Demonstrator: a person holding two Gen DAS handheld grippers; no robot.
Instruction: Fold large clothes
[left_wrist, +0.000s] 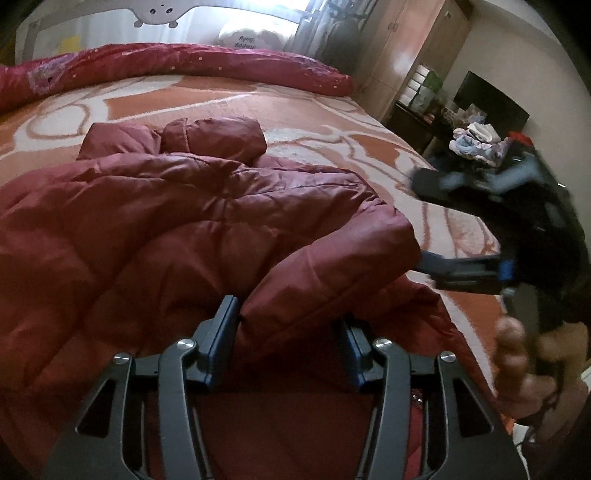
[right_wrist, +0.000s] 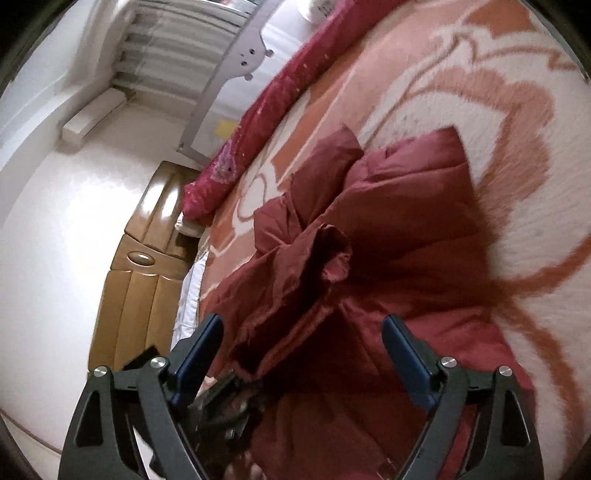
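Note:
A dark red puffer jacket (left_wrist: 177, 221) lies crumpled on the bed, its hood at the far end. My left gripper (left_wrist: 291, 332) is open, its jaws standing either side of a raised fold of the jacket at the near edge. My right gripper (left_wrist: 421, 221) shows blurred at the right in the left wrist view, open, its lower finger touching the jacket's fold. In the right wrist view the right gripper (right_wrist: 303, 339) is open above the jacket (right_wrist: 399, 229), with a bunched sleeve or hem between and beyond its jaws. The left gripper shows dimly below.
The bed carries an orange and white patterned blanket (left_wrist: 303, 110). A rolled red quilt (left_wrist: 184, 62) lies along its far side by a grey bed rail (right_wrist: 236, 74). A wooden nightstand (right_wrist: 144, 266) stands beside the bed. A cluttered dark table (left_wrist: 480, 140) and wardrobe stand at the right.

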